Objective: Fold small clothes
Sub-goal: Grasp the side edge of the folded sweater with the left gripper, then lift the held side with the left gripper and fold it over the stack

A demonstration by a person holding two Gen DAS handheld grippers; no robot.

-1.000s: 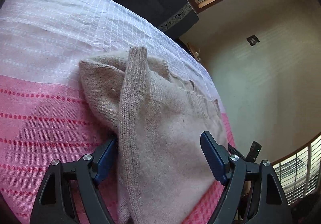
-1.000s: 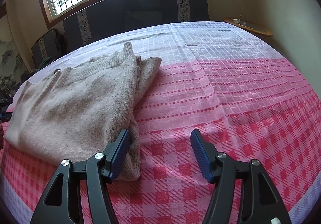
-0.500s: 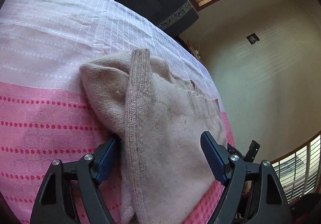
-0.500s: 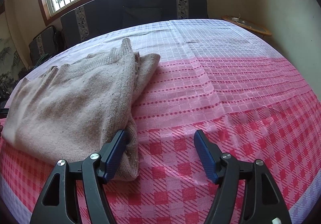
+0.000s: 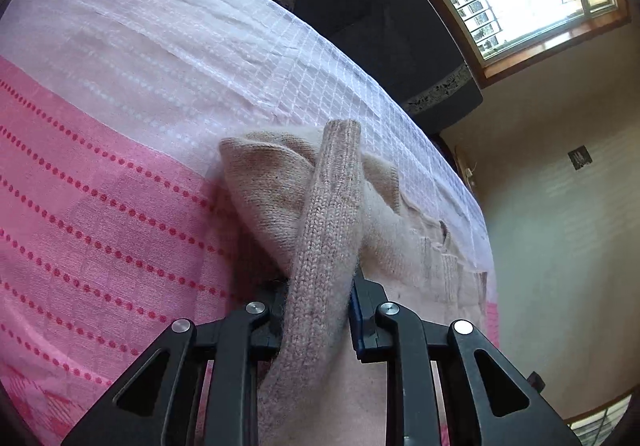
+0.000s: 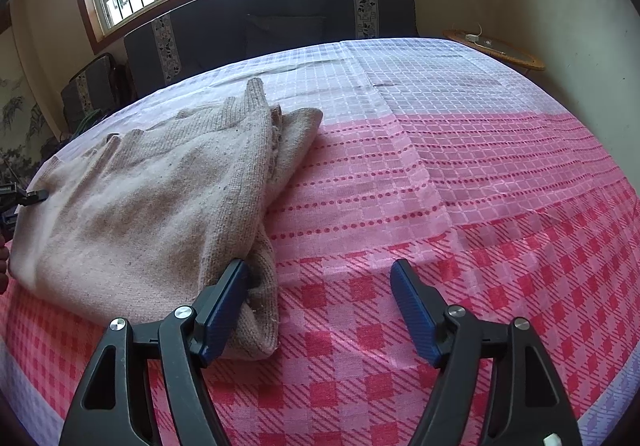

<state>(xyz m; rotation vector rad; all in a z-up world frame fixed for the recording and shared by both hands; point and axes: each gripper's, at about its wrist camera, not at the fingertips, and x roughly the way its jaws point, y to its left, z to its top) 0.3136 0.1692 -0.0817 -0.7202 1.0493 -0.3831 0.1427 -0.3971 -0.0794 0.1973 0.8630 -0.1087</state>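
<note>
A: Where does the beige knit sweater lie?

B: Half folded on the pink-and-white checked bedspread, toward its left part in the right wrist view.

A: Left gripper?

B: Its jaws have just been closing; they now pinch the sweater's ribbed sleeve, which runs up between the pads.

A: Right gripper?

B: Jaws have just been widening, spread apart. The left fingertip touches the sweater's near corner; nothing is clamped.
</note>
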